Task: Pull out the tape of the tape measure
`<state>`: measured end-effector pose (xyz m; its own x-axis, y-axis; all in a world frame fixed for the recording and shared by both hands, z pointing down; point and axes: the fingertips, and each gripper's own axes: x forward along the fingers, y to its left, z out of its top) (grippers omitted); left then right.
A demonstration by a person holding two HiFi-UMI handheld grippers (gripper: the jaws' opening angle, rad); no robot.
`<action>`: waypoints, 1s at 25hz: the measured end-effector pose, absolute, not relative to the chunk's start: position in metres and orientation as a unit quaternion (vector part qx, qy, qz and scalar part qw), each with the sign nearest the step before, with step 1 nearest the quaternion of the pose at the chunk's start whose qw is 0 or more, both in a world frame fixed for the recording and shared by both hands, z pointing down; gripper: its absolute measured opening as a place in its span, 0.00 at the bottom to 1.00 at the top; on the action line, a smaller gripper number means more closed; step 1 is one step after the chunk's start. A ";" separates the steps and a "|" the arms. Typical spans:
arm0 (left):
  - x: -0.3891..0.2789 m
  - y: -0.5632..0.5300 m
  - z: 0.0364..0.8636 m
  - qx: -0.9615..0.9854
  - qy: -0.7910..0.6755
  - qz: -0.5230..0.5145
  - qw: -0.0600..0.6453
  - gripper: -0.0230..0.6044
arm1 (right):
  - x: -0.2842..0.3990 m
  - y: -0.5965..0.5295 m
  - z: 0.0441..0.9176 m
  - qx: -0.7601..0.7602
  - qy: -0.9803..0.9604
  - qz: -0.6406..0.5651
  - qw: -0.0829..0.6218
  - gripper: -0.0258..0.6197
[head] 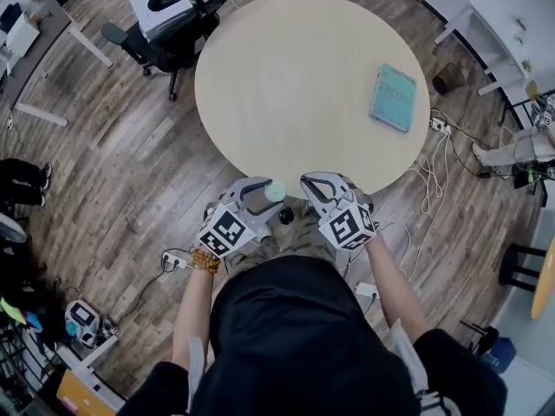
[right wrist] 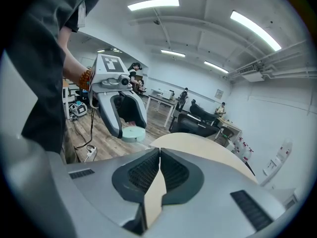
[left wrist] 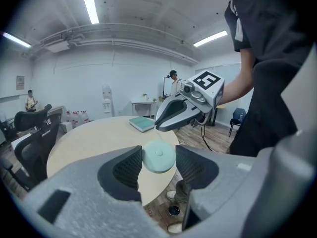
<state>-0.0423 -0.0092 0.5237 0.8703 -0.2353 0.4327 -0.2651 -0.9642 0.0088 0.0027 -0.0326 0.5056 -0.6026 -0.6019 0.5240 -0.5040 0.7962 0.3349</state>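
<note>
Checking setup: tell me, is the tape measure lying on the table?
No, the left gripper holds the tape measure between its jaws, off the table.

Left gripper is clamped on a small round mint-green tape measure, pads on both of its sides. Right gripper has its jaws pressed together. Both are held close side by side in front of the torso, just off the tabletop's near edge, with bare forearms angled inward.

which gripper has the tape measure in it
The left gripper: its jaws clamp the round pale green tape measure by its sides. The right gripper has its jaws closed together, with no case between them.
</note>
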 end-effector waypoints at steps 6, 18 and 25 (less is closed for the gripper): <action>-0.039 -0.006 0.524 0.966 -0.125 0.222 0.033 0.39 | 0.017 -0.034 0.506 0.340 -0.879 -0.070 0.328 0.05; -0.036 -0.004 0.529 0.964 -0.125 0.232 0.033 0.39 | 0.047 -0.037 0.510 0.372 -0.865 -0.058 0.333 0.05; -0.038 0.000 0.534 0.962 -0.129 0.239 0.036 0.39 | 0.062 -0.036 0.511 0.390 -0.857 -0.052 0.334 0.05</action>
